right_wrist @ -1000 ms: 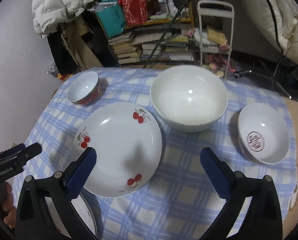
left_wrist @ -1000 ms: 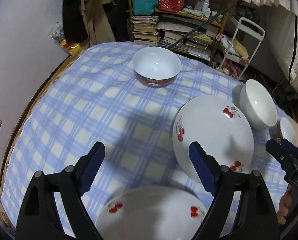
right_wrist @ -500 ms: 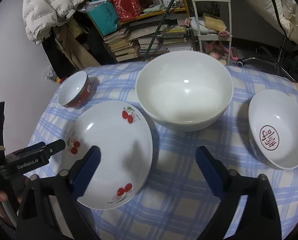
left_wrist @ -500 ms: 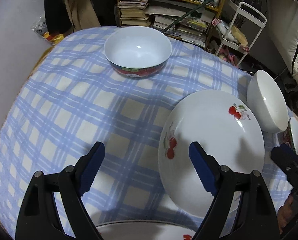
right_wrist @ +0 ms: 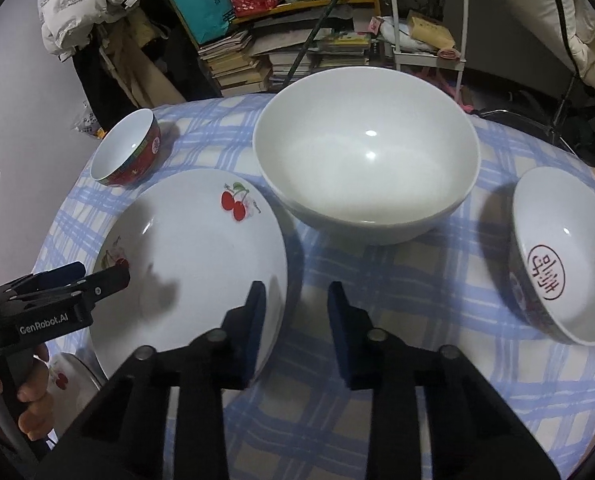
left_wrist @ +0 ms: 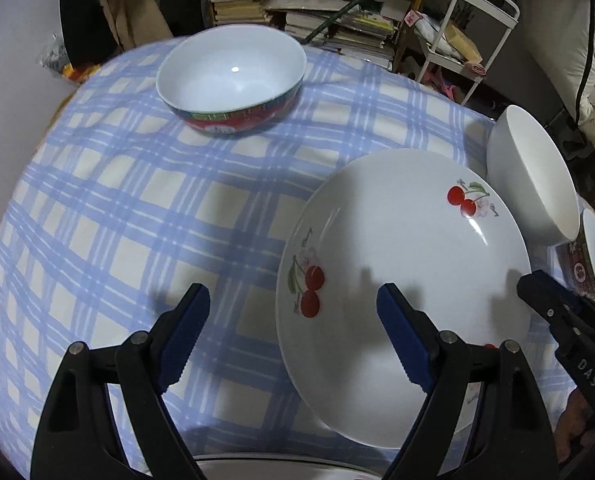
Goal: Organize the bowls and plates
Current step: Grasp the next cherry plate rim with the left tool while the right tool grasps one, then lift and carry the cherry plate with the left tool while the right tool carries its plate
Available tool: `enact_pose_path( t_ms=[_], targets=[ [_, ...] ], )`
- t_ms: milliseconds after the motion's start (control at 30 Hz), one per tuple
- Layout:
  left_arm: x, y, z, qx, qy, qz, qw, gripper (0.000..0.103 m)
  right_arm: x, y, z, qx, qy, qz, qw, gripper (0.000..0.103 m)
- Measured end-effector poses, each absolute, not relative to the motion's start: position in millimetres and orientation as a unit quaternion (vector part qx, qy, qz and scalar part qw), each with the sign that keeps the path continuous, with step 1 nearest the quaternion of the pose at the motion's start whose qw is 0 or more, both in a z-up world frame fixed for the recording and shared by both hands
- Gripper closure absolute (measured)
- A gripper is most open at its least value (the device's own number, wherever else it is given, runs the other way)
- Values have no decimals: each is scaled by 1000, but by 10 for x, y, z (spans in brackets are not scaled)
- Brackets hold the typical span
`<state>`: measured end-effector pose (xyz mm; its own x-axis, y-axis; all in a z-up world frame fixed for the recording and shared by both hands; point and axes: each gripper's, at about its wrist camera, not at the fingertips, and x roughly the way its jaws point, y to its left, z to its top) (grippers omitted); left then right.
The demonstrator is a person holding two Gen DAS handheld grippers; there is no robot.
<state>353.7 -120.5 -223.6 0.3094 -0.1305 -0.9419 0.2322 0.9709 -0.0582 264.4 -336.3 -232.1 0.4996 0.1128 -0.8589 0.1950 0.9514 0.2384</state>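
Cherry-print plate (right_wrist: 193, 264) lies on the blue checked tablecloth (right_wrist: 397, 292), left of centre in the right wrist view; white, shallow, cherry sprigs near its rim. Right gripper (right_wrist: 295, 316) is over the plate's right edge: its left pad sits above the plate's inside, its right pad outside over the cloth, the rim in the gap between. Jaws have just been closing and now stand narrow; pads do not appear to press the rim, so not yet a grasp. Left gripper (left_wrist: 293, 336) straddles the opposite rim of the same plate, jaws wide and holding nothing, one pad over bare cloth, the other over the plate's surface. Just beyond the plate: large white bowl (right_wrist: 365, 156), upright, close beside the plate's far edge; whether they touch, cannot tell. Small red-sided bowl (right_wrist: 127, 152) sits at the far left of the table, apart from the plate. Bowl with a red seal mark (right_wrist: 561, 256) inside stands at the right edge, well apart. A second cherry plate (right_wrist: 67, 372) shows only as a sliver at the near left corner. Stacked books (right_wrist: 237, 60) on a shelf behind the table.
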Motion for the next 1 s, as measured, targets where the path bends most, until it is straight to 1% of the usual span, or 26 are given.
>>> enact_pose_path(
  t_ms=[33, 67, 133, 167, 200, 233, 300, 500, 667, 767, 867, 1000],
  targets=[
    [3541, -1200, -2252, 39, 581, -115, 805, 29, 2645, -3357, -2333, 156, 499, -19, 852, 83],
    [3543, -1199, -2267, 38, 585, -117, 802, 32, 2646, -3355, -2349, 161, 500, -13, 851, 85],
    [3522, -1209, -2297, 40, 588, -120, 799, 47, 2656, -3355, -2391, 174, 501, -4, 848, 88],
    [3499, -1221, -2300, 48, 583, -115, 803, 52, 2660, -3352, -2409, 177, 502, -1, 847, 89],
    [3483, -1225, -2299, 51, 580, -115, 805, 64, 2662, -3343, -2419, 177, 502, 1, 847, 91],
    [3464, -1222, -2302, 50, 578, -120, 806, 73, 2665, -3330, -2429, 175, 502, 4, 847, 92],
    [3451, -1202, -2304, 37, 579, -129, 804, 79, 2672, -3309, -2439, 173, 503, 5, 847, 93],
    [3446, -1052, -2297, -10, 581, -140, 802, 85, 2670, -3322, -2444, 179, 500, 10, 847, 93],
    [3465, -1007, -2287, -34, 590, -143, 794, 86, 2690, -3339, -2488, 190, 499, 13, 845, 92],
    [3482, -942, -2266, -58, 594, -151, 788, 86, 2724, -3347, -2558, 207, 508, 26, 835, 88],
    [3456, -980, -2236, -40, 590, -158, 791, 86, 2713, -3371, -2589, 224, 506, 30, 832, 88],
    [3453, -1033, -2248, -20, 588, -151, 794, 86, 2714, -3347, -2579, 215, 508, 30, 834, 88]
  ],
)
